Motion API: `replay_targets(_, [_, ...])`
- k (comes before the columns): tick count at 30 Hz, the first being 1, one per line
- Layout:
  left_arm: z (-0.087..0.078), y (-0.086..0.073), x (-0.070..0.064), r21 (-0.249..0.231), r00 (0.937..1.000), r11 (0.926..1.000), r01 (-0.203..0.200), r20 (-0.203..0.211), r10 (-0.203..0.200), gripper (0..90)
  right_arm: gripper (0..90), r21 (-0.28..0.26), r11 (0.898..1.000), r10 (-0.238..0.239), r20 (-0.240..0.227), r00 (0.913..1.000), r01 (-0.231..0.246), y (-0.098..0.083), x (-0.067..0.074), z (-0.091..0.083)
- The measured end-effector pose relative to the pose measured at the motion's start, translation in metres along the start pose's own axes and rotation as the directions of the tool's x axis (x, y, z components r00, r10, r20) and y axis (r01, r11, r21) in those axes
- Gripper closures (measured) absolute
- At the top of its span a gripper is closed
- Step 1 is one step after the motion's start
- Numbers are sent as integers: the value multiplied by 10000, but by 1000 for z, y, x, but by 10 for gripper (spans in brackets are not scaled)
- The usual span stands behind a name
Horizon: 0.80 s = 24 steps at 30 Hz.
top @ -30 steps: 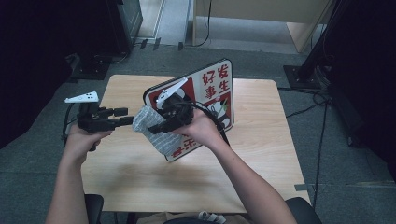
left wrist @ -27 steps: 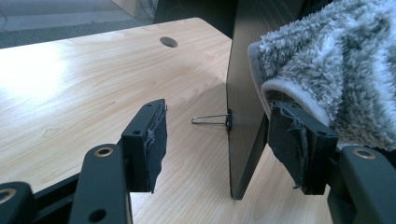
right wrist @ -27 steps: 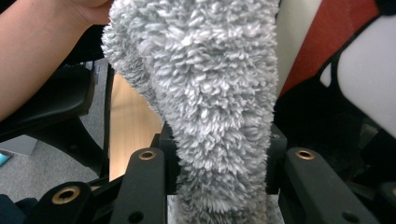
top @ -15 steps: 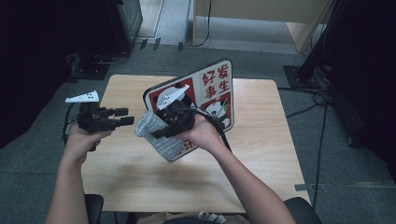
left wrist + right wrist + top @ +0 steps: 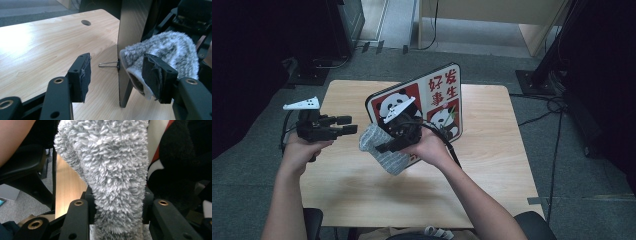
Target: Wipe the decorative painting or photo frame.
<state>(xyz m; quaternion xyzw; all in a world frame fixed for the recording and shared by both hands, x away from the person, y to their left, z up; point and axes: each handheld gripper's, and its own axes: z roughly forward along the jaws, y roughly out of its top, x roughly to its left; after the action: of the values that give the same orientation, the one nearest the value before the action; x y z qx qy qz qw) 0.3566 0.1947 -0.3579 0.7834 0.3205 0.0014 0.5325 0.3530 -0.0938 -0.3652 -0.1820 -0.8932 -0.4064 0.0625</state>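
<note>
A fluffy grey sock (image 5: 112, 170), thick with looped, marled pile, is hanging bunched between the right gripper (image 5: 387, 146) jaws, which are pinching it tightly; its pale, smooth-lined cuff opening (image 5: 136, 83) is facing the left gripper (image 5: 117, 80). The sock is sitting above the pale wood-grain desk (image 5: 492, 165), just in front of a flat, round-cornered panda board (image 5: 432, 100) in red, white and black with Chinese characters, which is standing tilted. The left gripper jaws, padded with frayed dark foam, have just been closing slightly yet are standing wide, with nothing pressed between them. A thin wire clip (image 5: 108, 64) is sticking out from the board's edge.
</note>
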Motion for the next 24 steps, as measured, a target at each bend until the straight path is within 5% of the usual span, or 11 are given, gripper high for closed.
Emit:
replay_targets(17, [7,6,-10,68,9997,9998,-163,163,162,417,635,170,9998,54,-22,10000,-53,-20,-2,13])
replay_targets(24, [11,9,-13,-1,9991,10000,54,420,-54,438,629,298,9995,125,-37,9999,-123,-27,-2,19])
